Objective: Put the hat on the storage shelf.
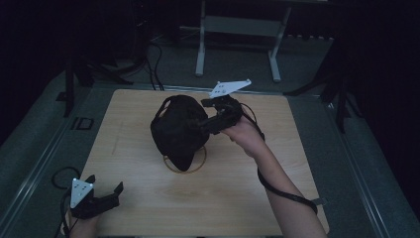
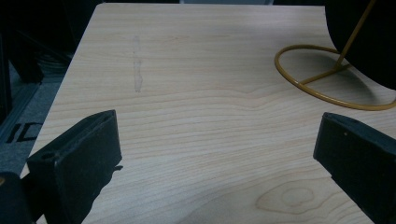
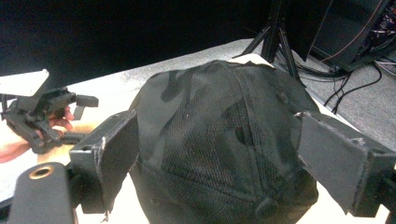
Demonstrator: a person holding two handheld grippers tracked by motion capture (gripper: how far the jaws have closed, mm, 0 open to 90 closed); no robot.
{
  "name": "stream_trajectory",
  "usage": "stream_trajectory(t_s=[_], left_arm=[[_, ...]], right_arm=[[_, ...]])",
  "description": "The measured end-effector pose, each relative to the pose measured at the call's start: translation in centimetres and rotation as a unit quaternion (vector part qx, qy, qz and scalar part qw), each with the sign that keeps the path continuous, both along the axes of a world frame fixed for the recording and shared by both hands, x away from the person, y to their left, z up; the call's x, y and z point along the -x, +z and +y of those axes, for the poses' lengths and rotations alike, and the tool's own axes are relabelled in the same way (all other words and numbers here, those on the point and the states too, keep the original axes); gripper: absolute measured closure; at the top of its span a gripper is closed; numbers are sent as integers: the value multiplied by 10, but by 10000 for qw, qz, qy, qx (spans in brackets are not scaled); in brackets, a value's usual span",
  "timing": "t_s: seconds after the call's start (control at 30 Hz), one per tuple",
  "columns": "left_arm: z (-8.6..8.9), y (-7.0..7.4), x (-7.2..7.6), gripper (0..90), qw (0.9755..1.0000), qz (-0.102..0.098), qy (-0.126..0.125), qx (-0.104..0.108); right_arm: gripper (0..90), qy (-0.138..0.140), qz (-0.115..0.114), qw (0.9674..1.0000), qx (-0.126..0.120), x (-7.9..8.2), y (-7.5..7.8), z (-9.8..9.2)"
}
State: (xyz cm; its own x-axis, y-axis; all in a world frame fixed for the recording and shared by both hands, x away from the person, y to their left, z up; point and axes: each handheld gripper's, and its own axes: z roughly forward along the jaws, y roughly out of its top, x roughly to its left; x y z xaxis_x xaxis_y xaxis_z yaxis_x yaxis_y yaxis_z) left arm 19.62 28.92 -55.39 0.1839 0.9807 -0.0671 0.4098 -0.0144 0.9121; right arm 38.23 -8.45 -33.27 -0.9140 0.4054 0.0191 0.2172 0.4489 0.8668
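in the high view, a light wooden bench fills the middle of the frame. a dark cap sits at its centre on a yellow wire stand, whose ring shows just below the cap. the right hand-held gripper comes in from the right, right of centre, and reaches the cap's right side, its grey plate tilted up above it; whether it pinches the cap cannot be told here. the left hand-held gripper rests at the lower left of the frame, near the bench's front edge, well apart from the cap, jaws spread.

in the left gripper view, the two black jaws stand wide apart at the lower corners with bare bench between them. the yellow ring of the stand lies at the upper right, under the dark cap.

in the right gripper view, the cap fills the centre, mesh and camouflage panels visible. the jaws stand spread on either side of it. the left hand-held gripper shows at the left edge, held in a hand.
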Motion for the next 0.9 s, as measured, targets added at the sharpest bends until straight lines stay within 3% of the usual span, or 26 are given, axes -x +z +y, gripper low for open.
stream_trajectory(t_s=[0.53,0.7,0.9], left_arm=[[0,0,0,12,10000,19,-3,20],[0,0,0,12,10000,17,3,27],[0,-1,0,12,10000,18,0,30]], right_arm=[[133,-151,-213,9997,-42,7,-13,-22],[133,-193,-195,9996,-59,7,-16,-27],[132,-286,-153,9995,-22,8,-31,-40]])
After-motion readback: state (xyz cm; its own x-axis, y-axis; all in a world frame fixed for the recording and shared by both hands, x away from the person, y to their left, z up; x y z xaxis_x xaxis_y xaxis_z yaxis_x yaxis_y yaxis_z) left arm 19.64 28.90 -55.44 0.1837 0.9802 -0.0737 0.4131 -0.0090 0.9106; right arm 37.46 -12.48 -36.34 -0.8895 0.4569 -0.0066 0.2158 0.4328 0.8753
